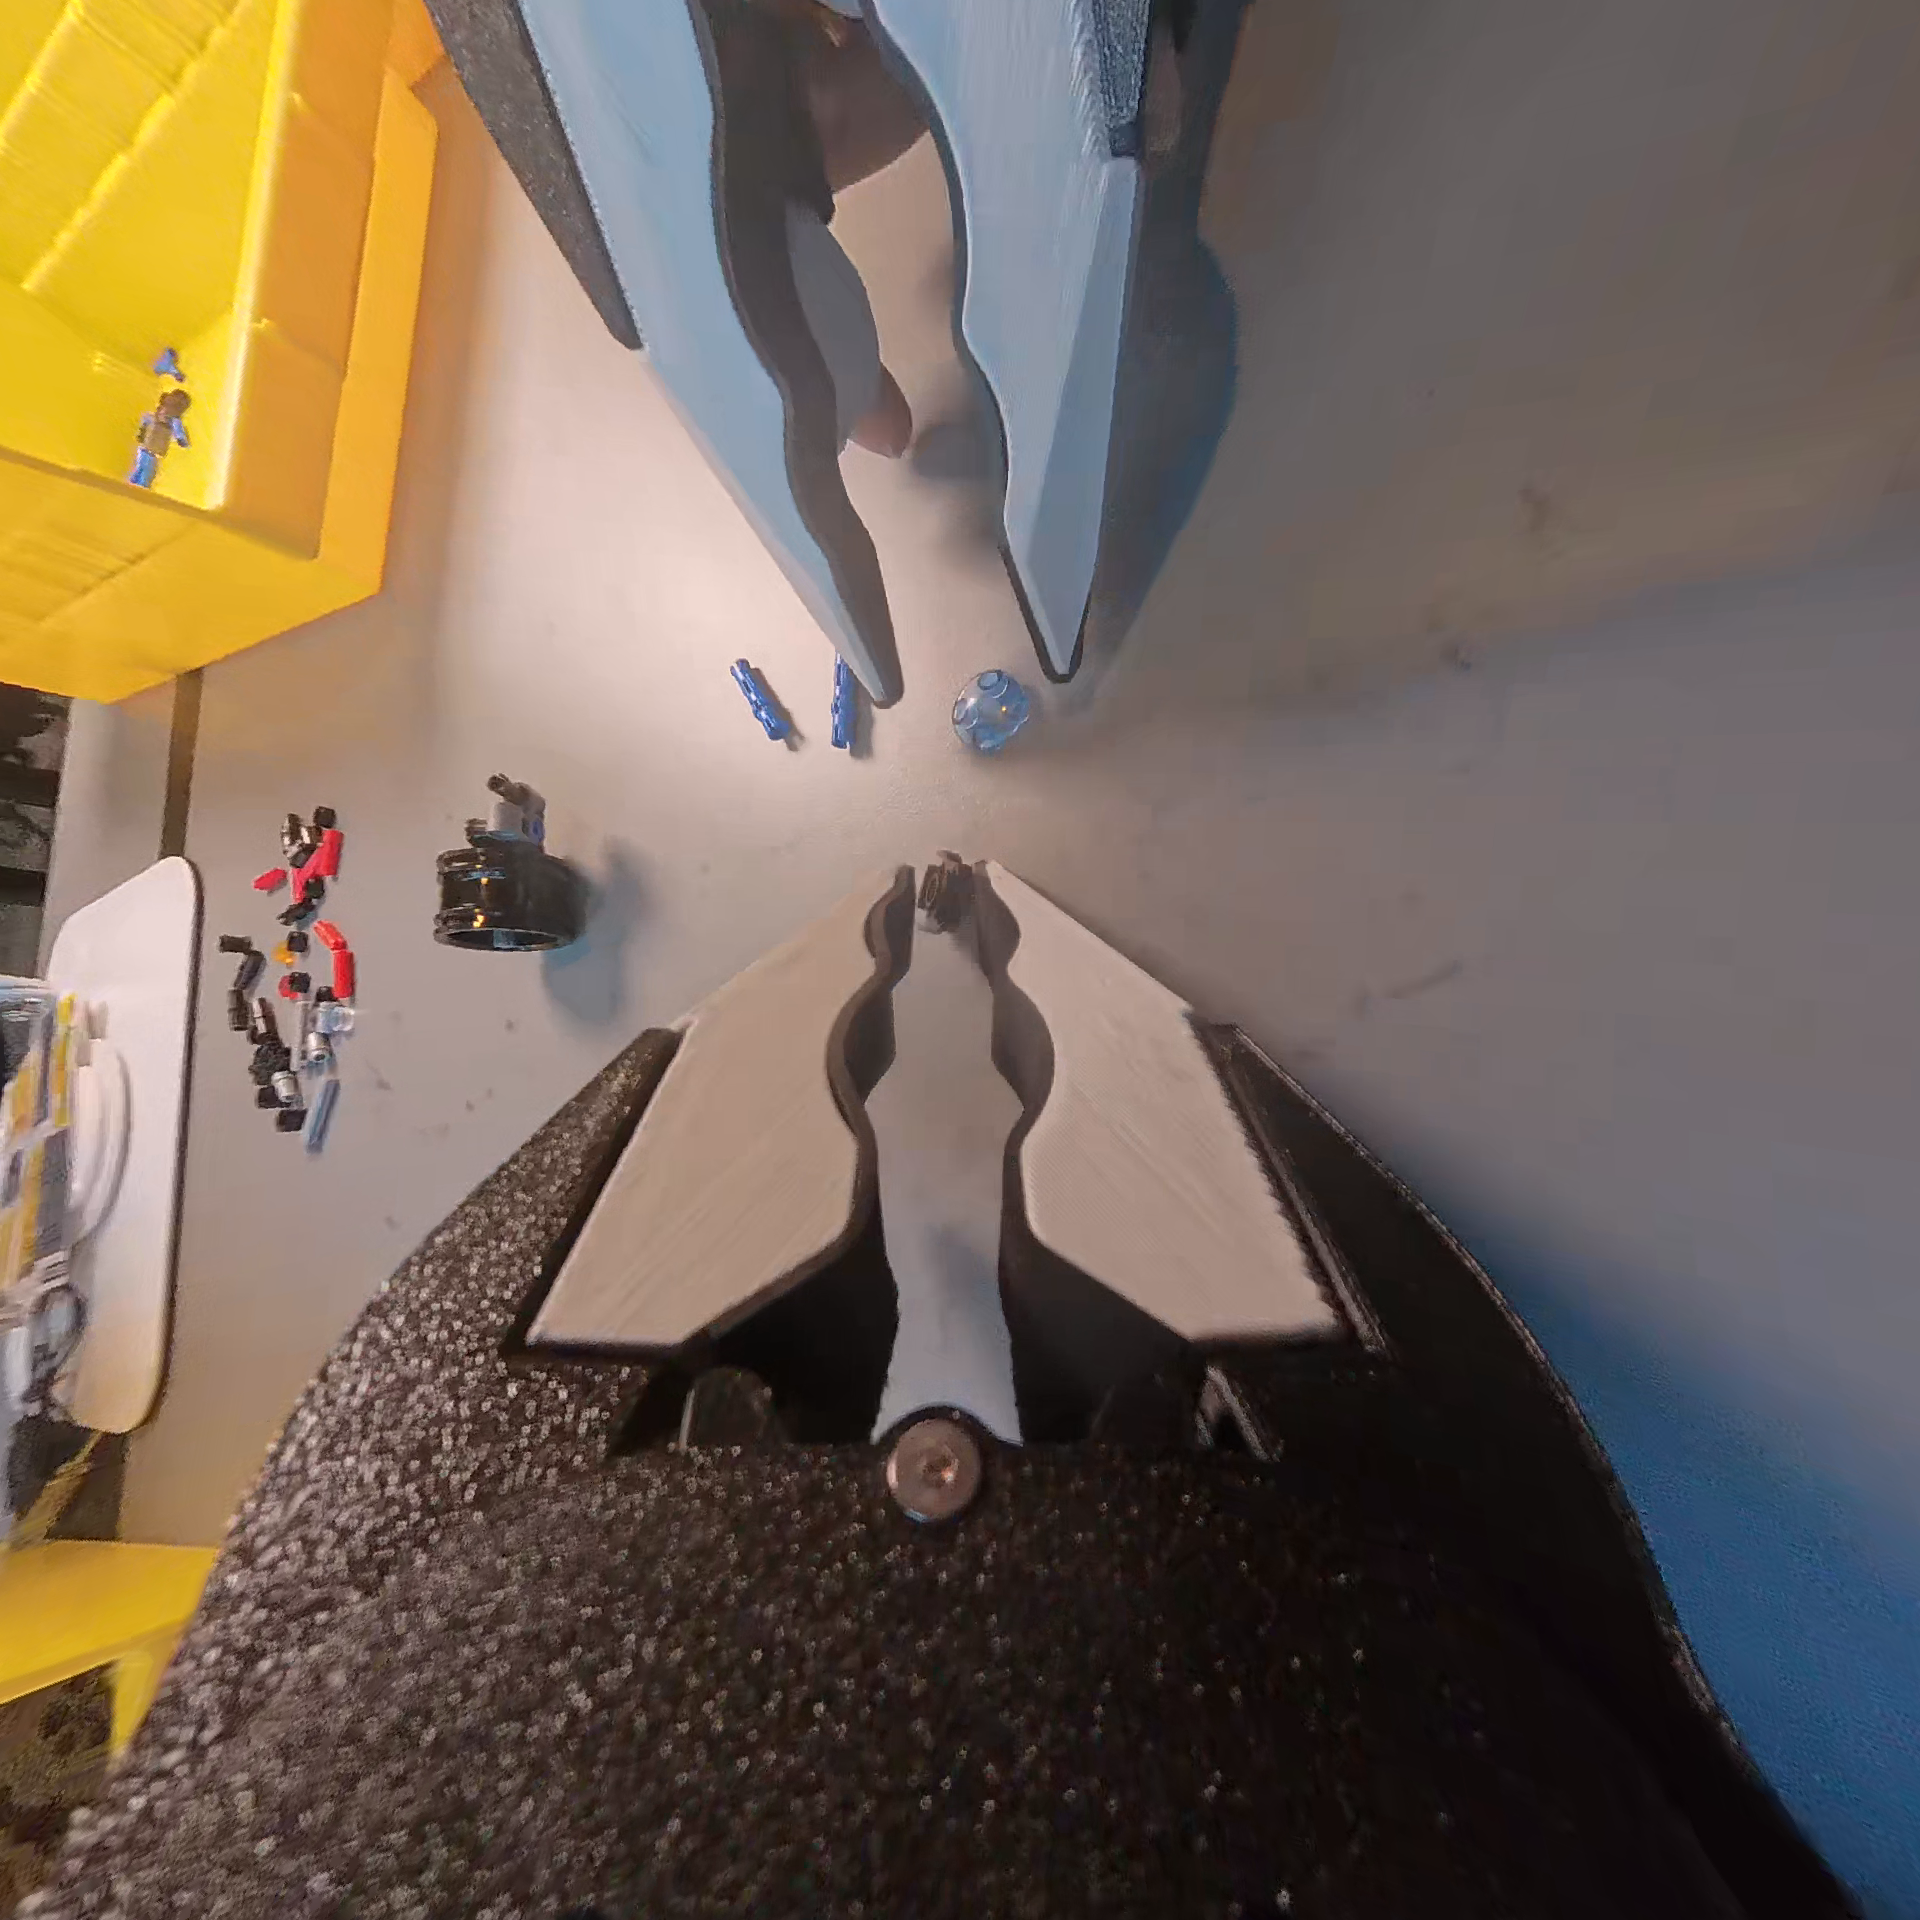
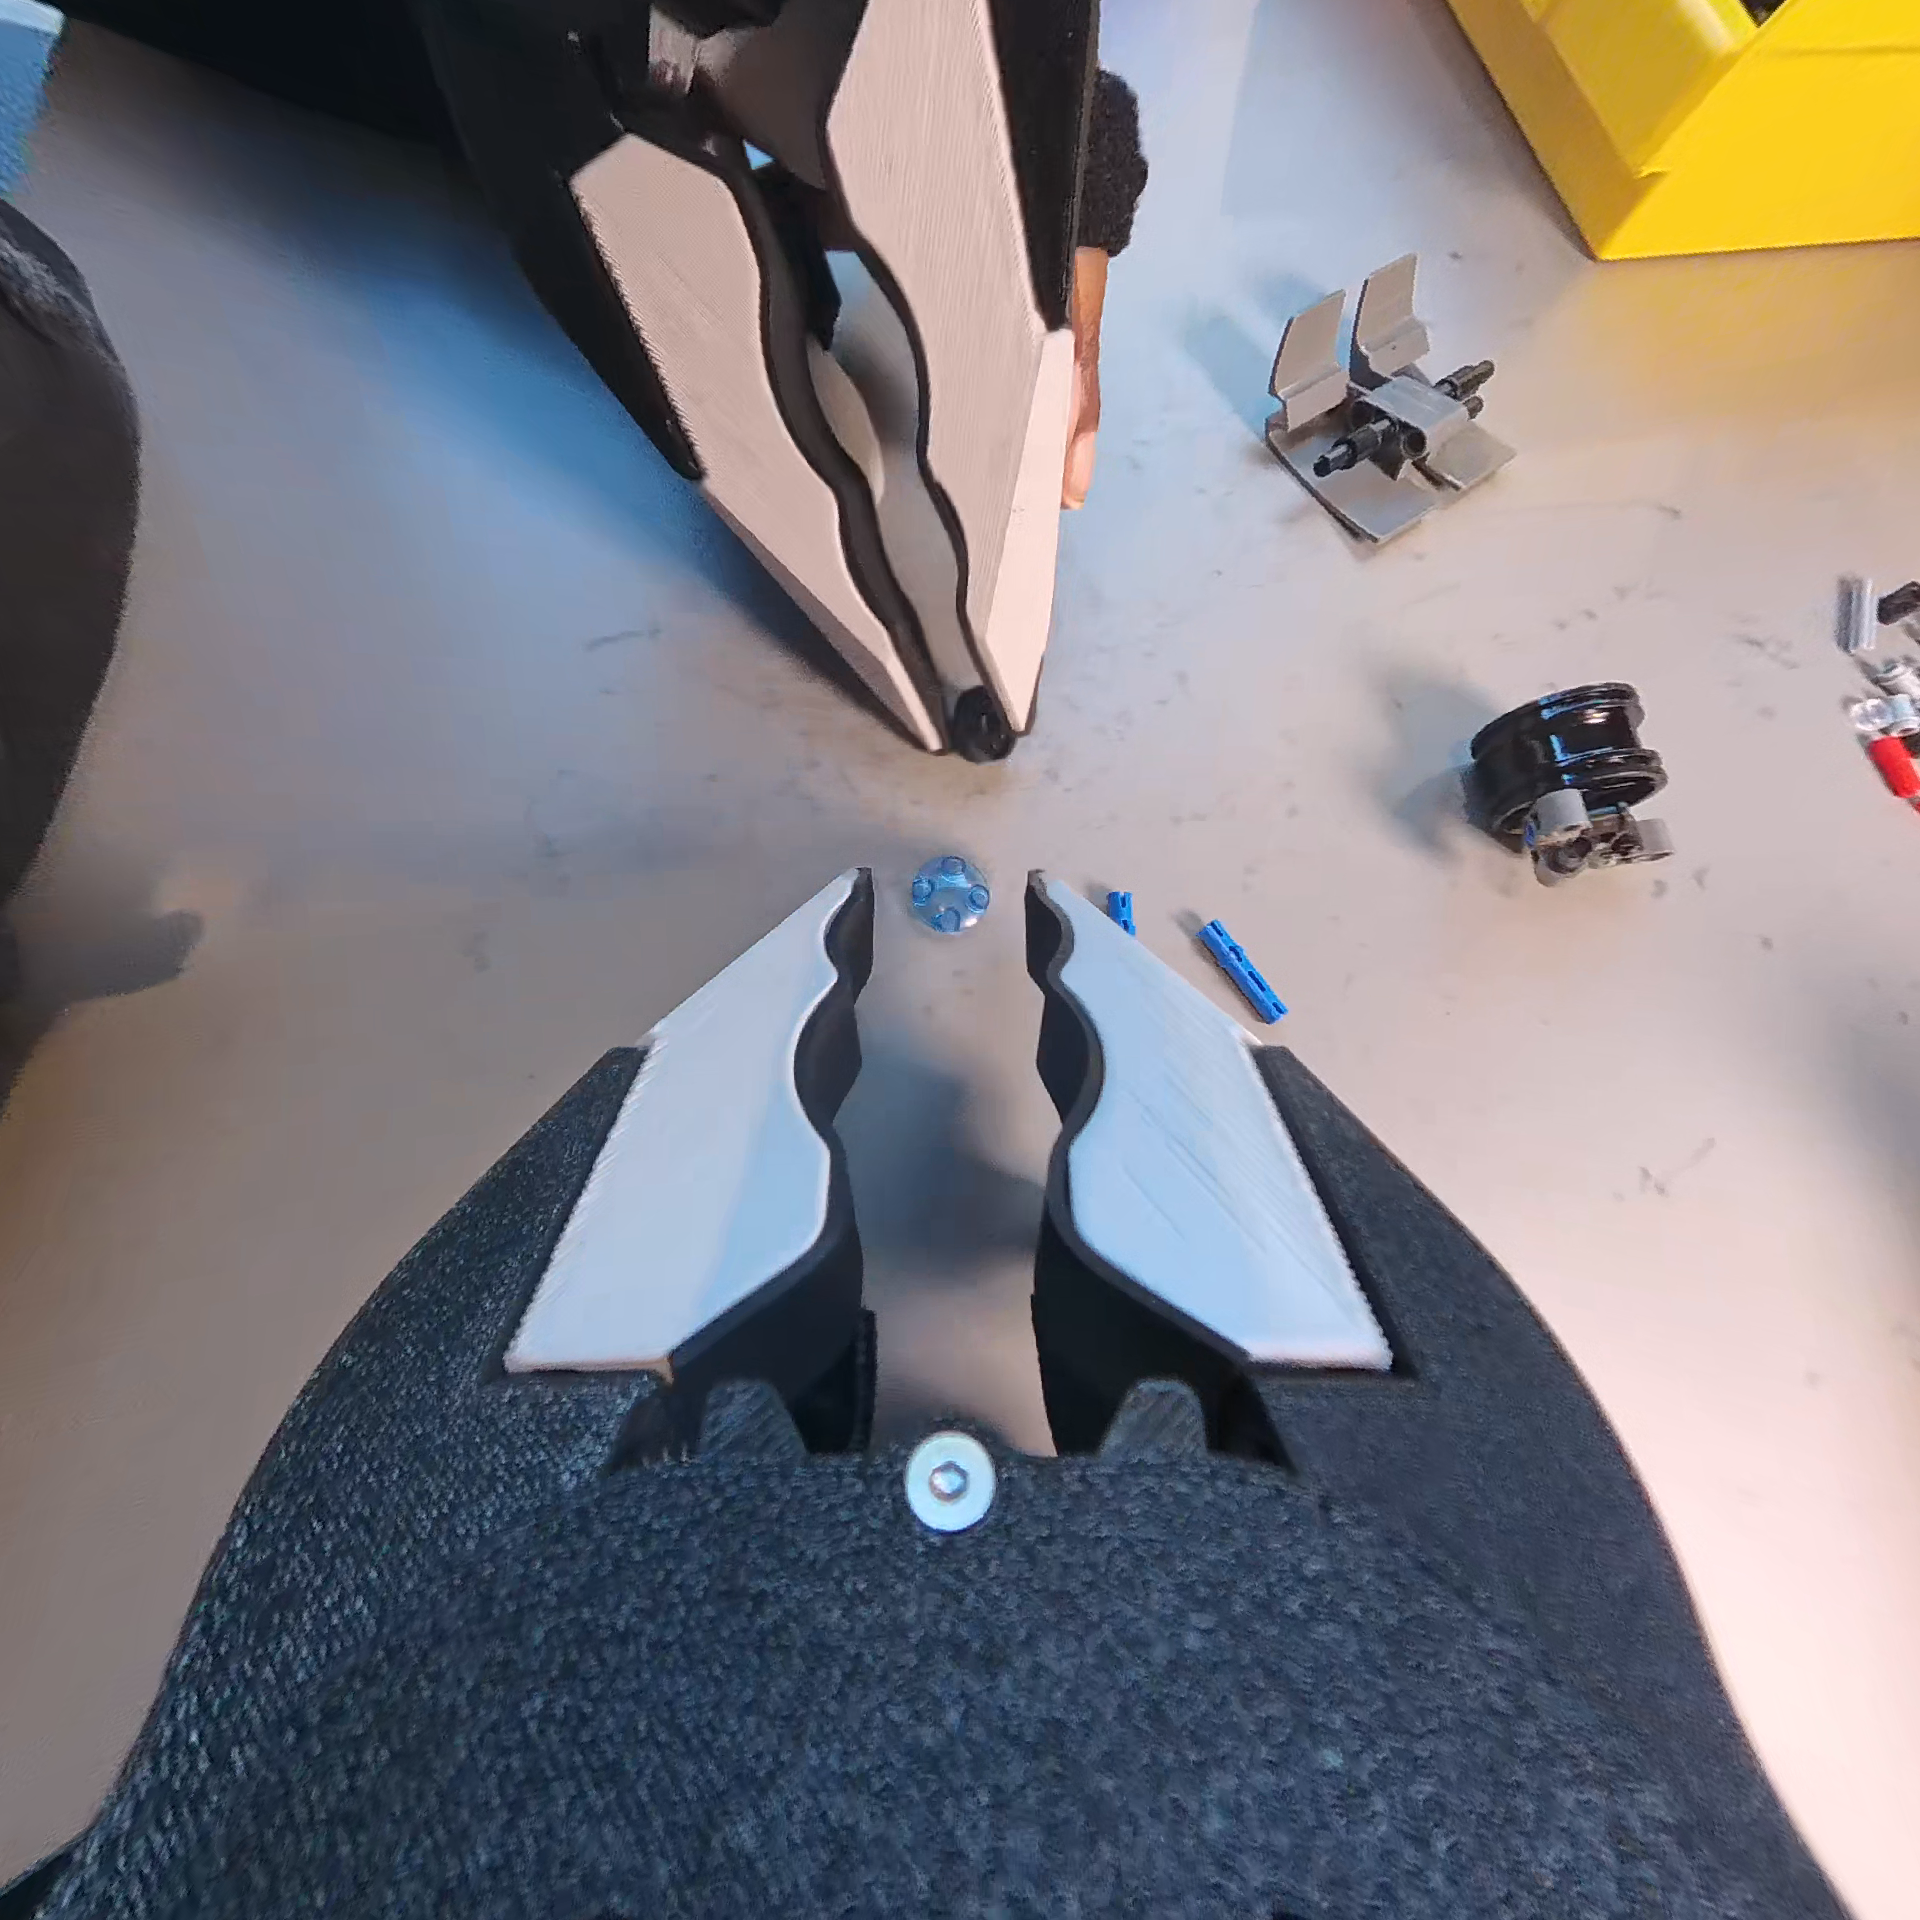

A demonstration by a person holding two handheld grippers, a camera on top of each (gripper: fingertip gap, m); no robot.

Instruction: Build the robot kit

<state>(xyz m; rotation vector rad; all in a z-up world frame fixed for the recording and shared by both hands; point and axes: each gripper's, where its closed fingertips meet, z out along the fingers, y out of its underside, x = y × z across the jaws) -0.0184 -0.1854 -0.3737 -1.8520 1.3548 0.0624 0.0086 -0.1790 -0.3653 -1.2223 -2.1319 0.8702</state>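
Clear blue round stud plate [image 2: 950, 898] flat on table [image 2: 416, 727], between the tips of the right gripper [image 2: 948, 902], jaws apart, holding nothing. Left gripper [image 1: 943, 896] opposite, nipped on a small black part [image 1: 941, 894]. Two blue pins [image 2: 1242, 966] just right (easy to snag); black wheel rim [image 2: 1569, 753] farther right.

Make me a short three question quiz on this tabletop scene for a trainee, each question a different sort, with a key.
1. True or false: the left gripper is shut on a small black round piece.
2. What lies between the open right gripper fingertips? A) translucent blue round studded plate B) glossy black wheel rim C) grey winged brick assembly
3. Fill in: two small ____ pins lie on the pale table beside the right gripper.

Key: 1 true; 2 A; 3 blue.
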